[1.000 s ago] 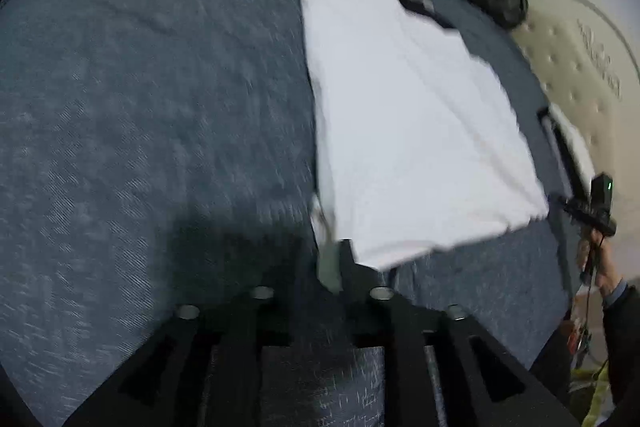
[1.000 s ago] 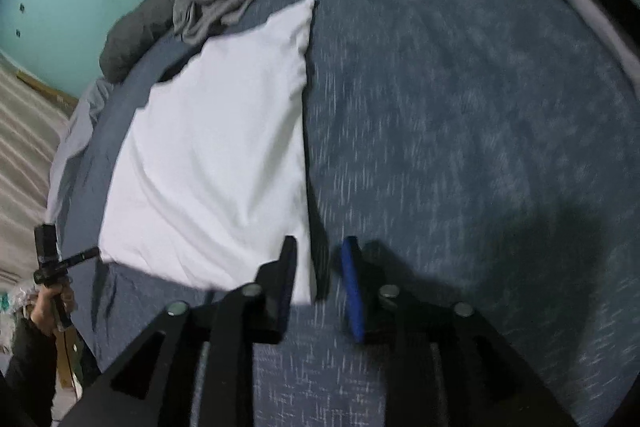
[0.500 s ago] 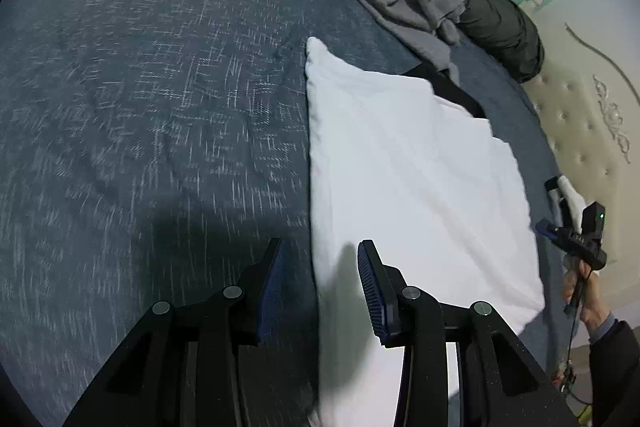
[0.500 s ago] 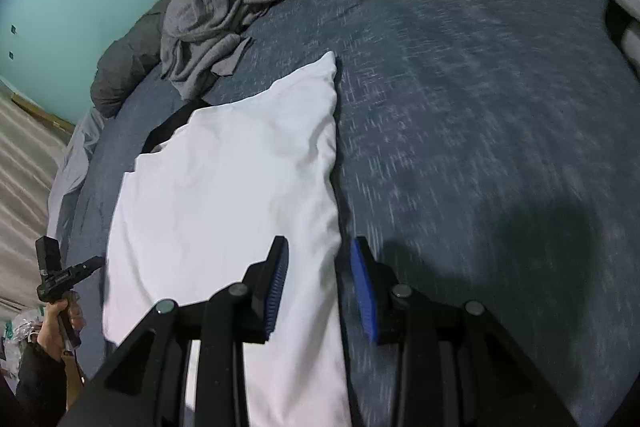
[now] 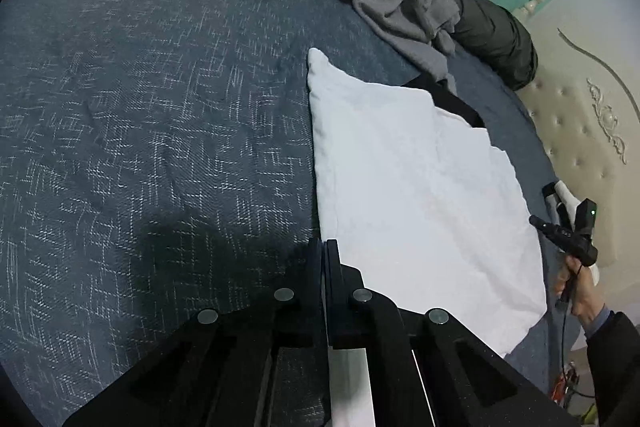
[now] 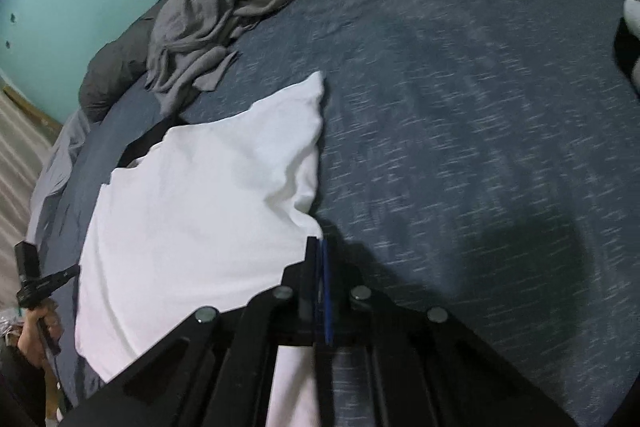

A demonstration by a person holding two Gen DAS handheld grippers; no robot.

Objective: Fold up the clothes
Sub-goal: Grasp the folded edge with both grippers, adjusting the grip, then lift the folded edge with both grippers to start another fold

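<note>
bed: dark blue bedspread (image 5: 160,107) | white garment (image 5: 408,179) lies flat, partly folded | my left claw (image 5: 323,247) and right claw (image 6: 318,247) each clenched on its near edge | gray clothes (image 6: 208,27) heaped, unfolded

The left tool (image 5: 323,247) is matte black, its two flat fingers (image 5: 314,259) backed by angular struts with triangular cut-outs and four round silver screw heads in a shallow arc. The right tool (image 6: 318,247) has the same black frame and four screws, with a blue pad (image 6: 326,291) lining one finger. At four o'clock in the left view, a dark sleeve (image 5: 618,355) over a blue cuff.
</note>
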